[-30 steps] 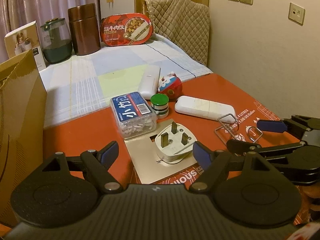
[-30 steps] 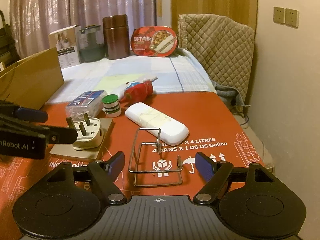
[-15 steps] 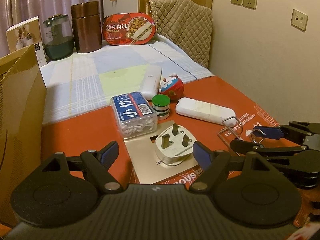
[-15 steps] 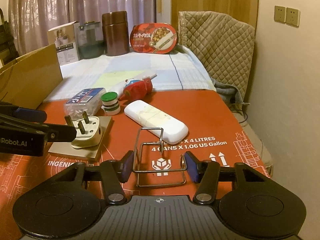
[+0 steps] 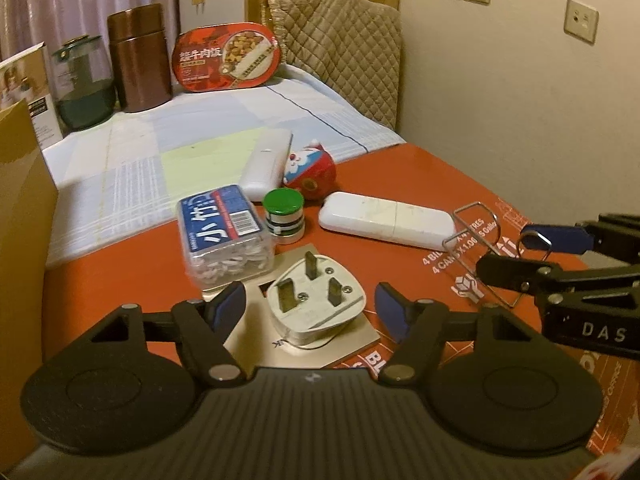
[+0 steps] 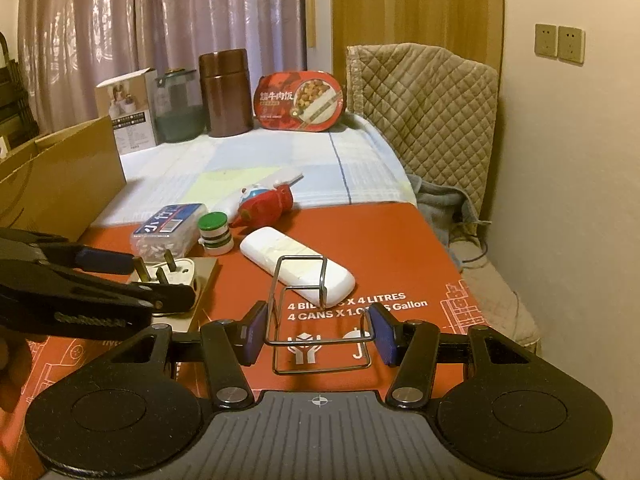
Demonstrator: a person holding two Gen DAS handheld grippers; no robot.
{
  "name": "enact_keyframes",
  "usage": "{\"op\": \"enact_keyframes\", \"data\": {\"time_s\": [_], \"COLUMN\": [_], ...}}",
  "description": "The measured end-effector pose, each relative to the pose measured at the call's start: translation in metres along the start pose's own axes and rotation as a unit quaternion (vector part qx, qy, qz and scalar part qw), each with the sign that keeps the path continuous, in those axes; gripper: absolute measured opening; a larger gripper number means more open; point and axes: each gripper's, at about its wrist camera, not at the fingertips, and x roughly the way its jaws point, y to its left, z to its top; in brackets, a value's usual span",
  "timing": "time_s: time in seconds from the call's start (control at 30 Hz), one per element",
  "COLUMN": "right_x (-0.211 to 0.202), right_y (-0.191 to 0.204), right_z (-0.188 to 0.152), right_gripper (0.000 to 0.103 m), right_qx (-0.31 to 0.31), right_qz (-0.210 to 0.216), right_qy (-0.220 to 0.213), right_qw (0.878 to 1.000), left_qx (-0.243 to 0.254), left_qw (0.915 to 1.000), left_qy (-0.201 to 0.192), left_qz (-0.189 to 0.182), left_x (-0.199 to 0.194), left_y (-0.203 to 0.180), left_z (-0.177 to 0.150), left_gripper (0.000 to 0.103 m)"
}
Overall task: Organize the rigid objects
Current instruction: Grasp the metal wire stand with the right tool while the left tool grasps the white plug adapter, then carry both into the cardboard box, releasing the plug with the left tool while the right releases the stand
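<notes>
The right gripper [image 6: 318, 334] had its blue fingers [image 6: 254, 334] clenched on the wire rack [image 6: 320, 320], which sat on the red counter [image 6: 380, 240] at 6 o'clock of the white remote [image 6: 298, 266]. The left gripper [image 5: 310, 308] was closing, its fingers [image 5: 228, 306] either side of the white plug [image 5: 316, 306] but not pressing it; the plug lay prongs-up on a gold plate [image 5: 352, 346], at 5 o'clock of the toothpick box [image 5: 224, 236]
</notes>
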Motion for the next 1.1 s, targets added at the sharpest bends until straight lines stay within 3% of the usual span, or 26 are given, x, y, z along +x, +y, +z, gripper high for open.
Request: {"op": "enact_keyframes", "data": {"time_s": [0.07, 0.2, 0.5, 0.8, 1.1], "right_x": [0.0, 0.0, -0.006, -0.033, -0.072], "right_y": [0.0, 0.0, -0.001, 0.004, 0.038], "right_z": [-0.001, -0.001, 0.002, 0.023, 0.067], "right_gripper": [0.051, 0.051, 0.051, 0.051, 0.051], "right_qx": [0.002, 0.003, 0.002, -0.011, -0.025], "right_qz": [0.0, 0.001, 0.001, 0.007, 0.064], "right_qy": [0.0, 0.001, -0.004, -0.026, -0.059], "right_qw": [1.0, 1.0, 1.0, 1.0, 0.996], "left_qx": [0.006, 0.009, -0.003, -0.014, -0.028], "left_qw": [1.0, 1.0, 1.0, 0.9994, 0.9978], "left_qy": [-0.001, 0.002, 0.002, -0.031, -0.049], "left_qz": [0.0, 0.004, 0.007, -0.005, 0.034], "left_x": [0.003, 0.008, -0.005, -0.056, -0.136], "left_y": [-0.002, -0.002, 0.005, 0.011, 0.046], "left_z": [-0.001, -0.002, 0.003, 0.035, 0.056], "left_gripper": [0.064, 0.049, 0.049, 0.049, 0.049]}}
